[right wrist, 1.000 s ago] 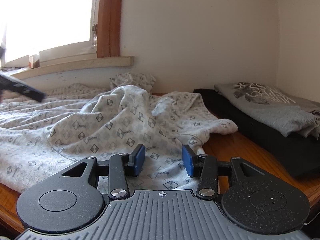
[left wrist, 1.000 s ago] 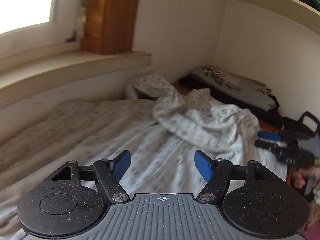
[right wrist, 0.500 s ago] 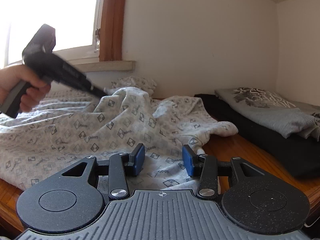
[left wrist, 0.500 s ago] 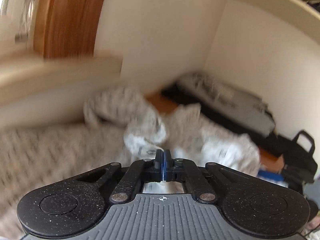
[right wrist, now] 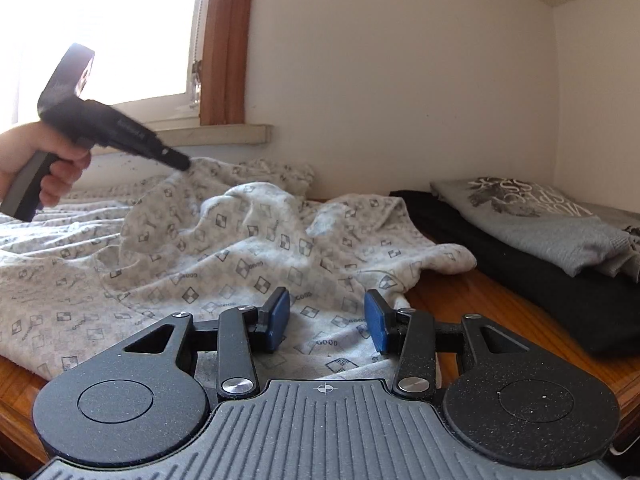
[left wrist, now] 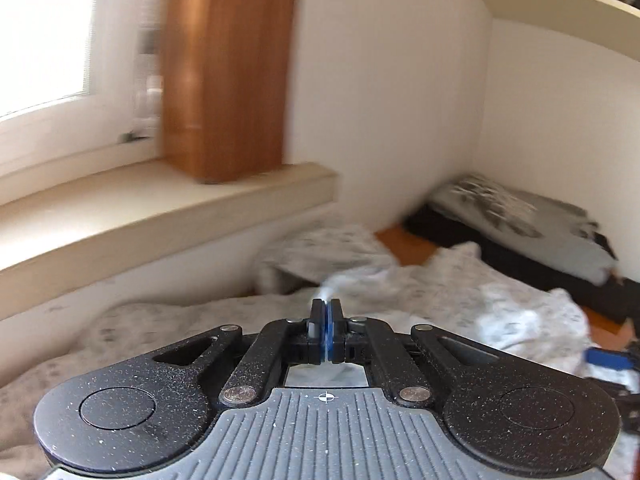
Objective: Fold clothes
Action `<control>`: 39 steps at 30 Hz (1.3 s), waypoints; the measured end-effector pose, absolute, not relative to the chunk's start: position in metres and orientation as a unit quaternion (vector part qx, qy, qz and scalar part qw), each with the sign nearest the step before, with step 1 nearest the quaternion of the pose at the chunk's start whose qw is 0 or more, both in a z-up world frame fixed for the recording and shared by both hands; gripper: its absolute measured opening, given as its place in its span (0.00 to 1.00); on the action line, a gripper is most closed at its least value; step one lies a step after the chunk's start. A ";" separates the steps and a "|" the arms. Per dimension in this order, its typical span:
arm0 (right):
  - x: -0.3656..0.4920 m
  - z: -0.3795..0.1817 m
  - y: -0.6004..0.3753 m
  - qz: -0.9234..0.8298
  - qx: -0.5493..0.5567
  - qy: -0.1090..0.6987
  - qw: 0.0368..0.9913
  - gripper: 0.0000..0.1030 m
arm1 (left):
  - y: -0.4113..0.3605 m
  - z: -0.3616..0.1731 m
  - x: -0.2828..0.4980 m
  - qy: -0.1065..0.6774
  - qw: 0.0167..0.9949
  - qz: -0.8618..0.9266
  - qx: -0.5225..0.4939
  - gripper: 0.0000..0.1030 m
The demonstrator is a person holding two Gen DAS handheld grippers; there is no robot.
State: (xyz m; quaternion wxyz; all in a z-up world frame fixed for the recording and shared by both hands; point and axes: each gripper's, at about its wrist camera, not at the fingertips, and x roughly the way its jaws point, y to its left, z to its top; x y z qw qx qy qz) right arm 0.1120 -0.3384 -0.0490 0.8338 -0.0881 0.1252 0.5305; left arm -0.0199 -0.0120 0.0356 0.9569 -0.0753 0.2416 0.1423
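Over the last second the left tongs are going from spread wide above the cloth to pressed together, and they are now rising toward the window sill with a pinch of pale fabric caught between the blue pads. The right-wrist view confirms it: the person's hand is holding the left tool up at an angle, its tip buried in a raised peak of the patterned garment.

Judged from this, a grasp on one part of the garment is being made good and a lift is under way, which suits either straightening the piece or carrying one part over another; which part is held cannot be told, as the left view is blurring.

The right tongs are standing well apart, gripping nothing, hovering low over the near hem of the same garment; whether the pads are brushing the cloth cannot be told.

The garment is lying crumpled and unfolded across the wooden surface, bunched toward the wall. Beside it, to the right, a grey printed top is resting folded on a black folded piece.
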 end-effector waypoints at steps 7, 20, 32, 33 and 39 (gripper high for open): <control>0.111 -0.049 -0.339 0.529 -0.087 0.124 0.835 0.41 | 0.001 0.032 -0.032 0.272 0.948 0.153 -0.066 0.01; 0.102 -0.021 -0.320 0.543 -0.109 0.146 0.820 0.42 | -0.004 0.051 -0.019 0.270 0.951 0.135 -0.068 0.31; 0.096 -0.004 -0.275 0.575 -0.151 0.184 0.783 0.42 | -0.059 0.059 0.119 0.302 0.945 0.125 0.032 0.73; 0.096 -0.005 -0.272 0.575 -0.154 0.186 0.782 0.42 | -0.060 0.056 0.126 0.308 0.942 0.126 0.040 0.73; 0.098 -0.014 -0.265 0.580 -0.159 0.196 0.775 0.43 | -0.058 0.032 0.146 0.348 0.923 0.151 0.065 0.71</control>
